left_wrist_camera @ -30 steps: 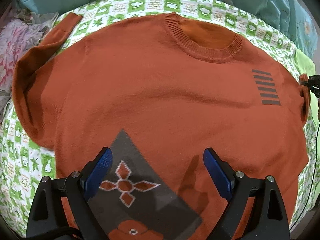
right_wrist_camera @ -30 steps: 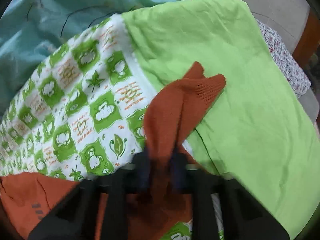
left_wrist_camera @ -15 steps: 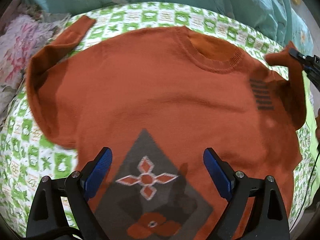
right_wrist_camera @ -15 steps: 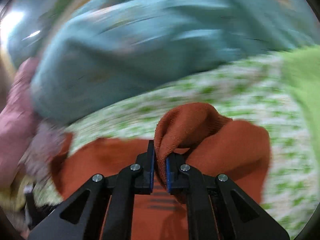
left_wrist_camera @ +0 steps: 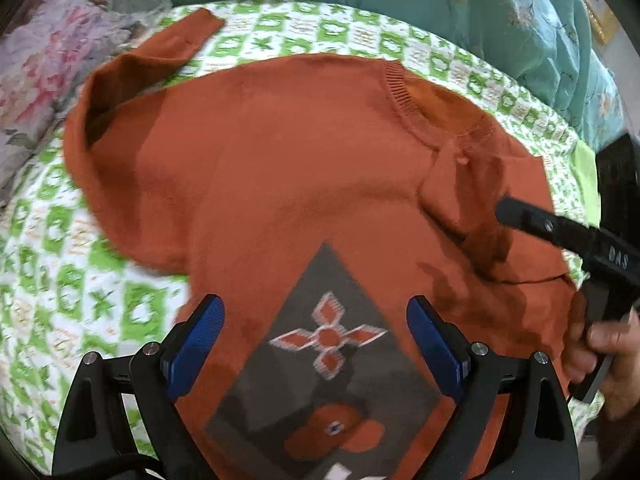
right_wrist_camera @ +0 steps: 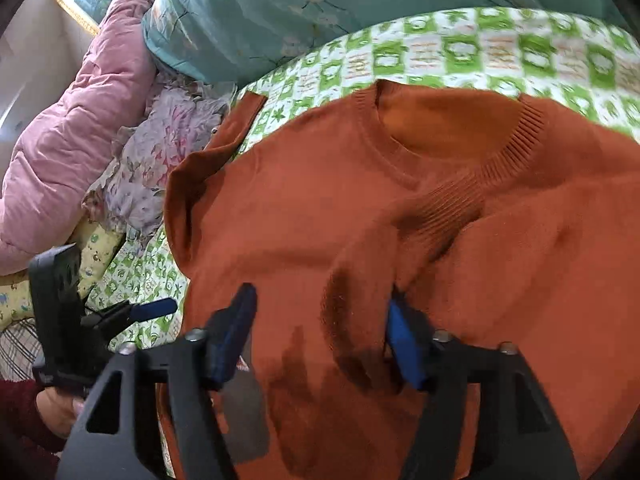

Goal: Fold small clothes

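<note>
Both wrist views close, looking down, sharing sweater.

Both grippers, left and right, are black frames with silver screws behind blue pads. White "DAS" lettering marks one finger. Bare-skinned hand; dark red sleeve.

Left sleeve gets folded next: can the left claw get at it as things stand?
Probably yes. The left claw is open and holds nothing, and the left sleeve lies uncovered on the sweater's far-left side.
</note>
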Demonstrator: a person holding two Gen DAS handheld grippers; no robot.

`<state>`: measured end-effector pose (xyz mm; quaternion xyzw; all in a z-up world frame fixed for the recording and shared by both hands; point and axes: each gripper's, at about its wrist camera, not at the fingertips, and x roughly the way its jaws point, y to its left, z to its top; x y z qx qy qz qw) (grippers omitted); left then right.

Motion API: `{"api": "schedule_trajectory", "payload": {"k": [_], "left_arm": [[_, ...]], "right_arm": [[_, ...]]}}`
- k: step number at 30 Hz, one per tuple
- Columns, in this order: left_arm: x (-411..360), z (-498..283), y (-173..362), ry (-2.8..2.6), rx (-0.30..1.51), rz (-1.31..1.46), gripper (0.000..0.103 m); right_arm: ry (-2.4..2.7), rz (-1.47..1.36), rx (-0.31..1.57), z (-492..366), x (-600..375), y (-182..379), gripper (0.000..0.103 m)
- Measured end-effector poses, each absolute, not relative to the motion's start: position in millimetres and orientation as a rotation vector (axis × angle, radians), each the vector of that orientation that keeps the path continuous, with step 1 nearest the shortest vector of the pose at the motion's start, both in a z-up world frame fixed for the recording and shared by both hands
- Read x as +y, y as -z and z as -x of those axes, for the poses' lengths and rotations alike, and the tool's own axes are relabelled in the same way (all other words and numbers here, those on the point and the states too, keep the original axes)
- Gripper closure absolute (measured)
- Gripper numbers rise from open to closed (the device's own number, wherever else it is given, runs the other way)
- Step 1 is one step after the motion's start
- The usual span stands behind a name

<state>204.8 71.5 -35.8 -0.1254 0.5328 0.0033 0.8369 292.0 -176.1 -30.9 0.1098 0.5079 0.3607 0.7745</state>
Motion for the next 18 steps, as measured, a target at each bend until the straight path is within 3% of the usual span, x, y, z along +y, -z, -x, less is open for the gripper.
{"api": "schedule_trajectory", "payload": {"k": [8,13,14,15,16,17,18], "left_arm": [[10.9,-287.5,10.3,0.222,1.104,0.320,0.009],[-45.6,-339.8,24.7,0.257,1.179,0.182,0.012],[-50.5,-346.7,31.9,0.260,1.200,0.162,0.019],[-51.8,-349.6,39.8,0.271,1.216,0.146,0.054],[-54.7,-352.7,47.2,0.319,1.234,0.151,0.101],[-51.6,-353.9,51.6,0.330,1.241,0.162,0.095],[-44.5,-348.1,47.0,0.332,1.192,0.182,0.096]], "right_arm": [[-0.560,-0.417,1.039,-281.1,-276.6,24.0,0.036],[-0.470,-0.457,1.010,-279.4,-314.0,23.7,0.037],[-0.454,-0.461,1.011,-280.2,-317.8,24.8,0.037],[-0.446,-0.463,1.010,-280.7,-317.8,25.7,0.036],[-0.441,-0.468,1.010,-281.8,-318.9,27.0,0.037],[-0.437,-0.468,1.011,-282.1,-319.5,27.1,0.037],[-0.432,-0.467,1.010,-282.5,-321.0,27.0,0.037]]}}
